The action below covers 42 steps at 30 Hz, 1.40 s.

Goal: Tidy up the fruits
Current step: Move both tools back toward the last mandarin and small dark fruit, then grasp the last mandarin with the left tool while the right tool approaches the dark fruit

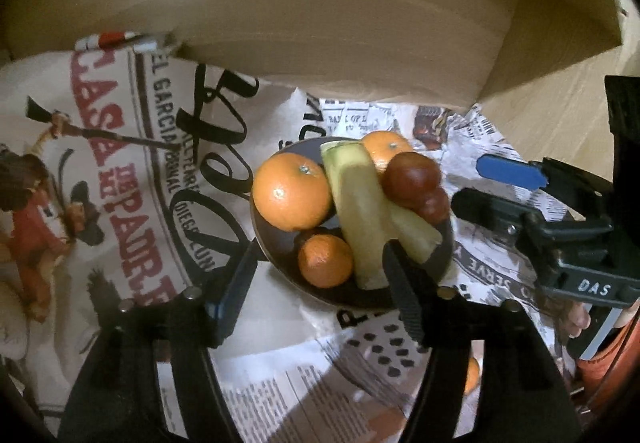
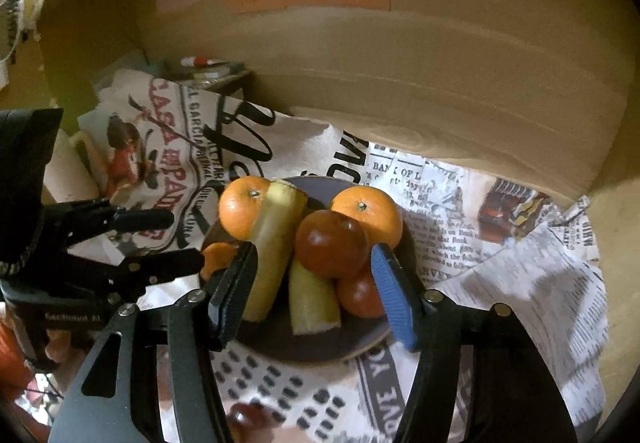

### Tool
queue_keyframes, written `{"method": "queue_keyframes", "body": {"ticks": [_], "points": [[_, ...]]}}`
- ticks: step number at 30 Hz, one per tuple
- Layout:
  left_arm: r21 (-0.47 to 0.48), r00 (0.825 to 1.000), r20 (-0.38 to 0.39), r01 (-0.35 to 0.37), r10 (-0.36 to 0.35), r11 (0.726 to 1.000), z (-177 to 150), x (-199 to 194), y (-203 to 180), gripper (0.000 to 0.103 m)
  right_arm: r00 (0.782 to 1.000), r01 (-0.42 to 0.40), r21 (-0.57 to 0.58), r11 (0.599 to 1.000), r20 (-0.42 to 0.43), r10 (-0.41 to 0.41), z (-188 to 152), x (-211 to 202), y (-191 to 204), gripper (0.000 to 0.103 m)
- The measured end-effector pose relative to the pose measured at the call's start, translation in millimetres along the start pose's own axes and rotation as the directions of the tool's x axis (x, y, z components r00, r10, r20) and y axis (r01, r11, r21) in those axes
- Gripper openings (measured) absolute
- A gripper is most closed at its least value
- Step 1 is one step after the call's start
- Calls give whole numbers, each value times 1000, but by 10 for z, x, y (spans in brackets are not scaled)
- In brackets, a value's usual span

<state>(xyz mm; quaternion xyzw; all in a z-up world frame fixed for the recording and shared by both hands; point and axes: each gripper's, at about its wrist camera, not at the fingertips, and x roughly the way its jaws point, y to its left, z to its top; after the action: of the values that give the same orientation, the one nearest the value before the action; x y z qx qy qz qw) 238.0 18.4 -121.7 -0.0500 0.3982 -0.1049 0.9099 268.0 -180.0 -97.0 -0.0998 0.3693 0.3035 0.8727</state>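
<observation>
Dark plate (image 2: pixel 280 347) on newsprint paper (image 2: pixel 520 283) already holds oranges (image 2: pixel 366 213), bananas (image 2: pixel 276 239) and red fruits (image 2: pixel 330 243) heaped together, while left gripper (image 1: pixel 316 275) and right gripper (image 2: pixel 316 283) hover spread and empty, likely to regroup by kind.

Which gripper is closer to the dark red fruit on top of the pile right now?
Right. The right gripper is open around the pile, the dark red fruit between its fingers. The left gripper sits open at the plate's near edge, short of it.
</observation>
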Motion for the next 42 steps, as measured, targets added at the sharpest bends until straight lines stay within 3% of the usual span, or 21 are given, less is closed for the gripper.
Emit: {"method": "queue_keyframes", "body": {"ticks": [11, 18, 27, 29, 32, 33, 34, 42], "points": [[31, 999, -38, 23, -22, 999, -361, -164, -336, 68, 998, 11, 30, 999, 57, -13, -417, -516, 155, 62], [47, 991, -121, 60, -54, 997, -660, -9, -628, 68, 999, 27, 80, 996, 41, -30, -770, -667, 97, 62], [78, 986, -147, 95, -83, 992, -804, 99, -910, 67, 999, 40, 123, 992, 15, -42, -1032, -780, -21, 62], [78, 982, -166, 106, -92, 991, -826, 158, -946, 62, 999, 38, 125, 991, 11, -39, -1051, -783, -28, 62], [97, 983, -163, 107, -90, 990, -820, 197, -985, 47, 999, 33, 123, 992, 6, -34, -1056, -769, -23, 62], [102, 981, -166, 117, -99, 988, -817, 197, -994, 37, 999, 33, 123, 992, 5, -34, -1054, -761, -12, 62], [106, 979, -170, 127, -108, 986, -816, 198, -992, 35, 999, 31, 121, 992, 3, -32, -1046, -743, -4, 62], [114, 989, -127, 92, -77, 989, -803, 26, -799, 35, 998, -26, 98, 995, -51, 31, -987, -446, 134, 58]]}}
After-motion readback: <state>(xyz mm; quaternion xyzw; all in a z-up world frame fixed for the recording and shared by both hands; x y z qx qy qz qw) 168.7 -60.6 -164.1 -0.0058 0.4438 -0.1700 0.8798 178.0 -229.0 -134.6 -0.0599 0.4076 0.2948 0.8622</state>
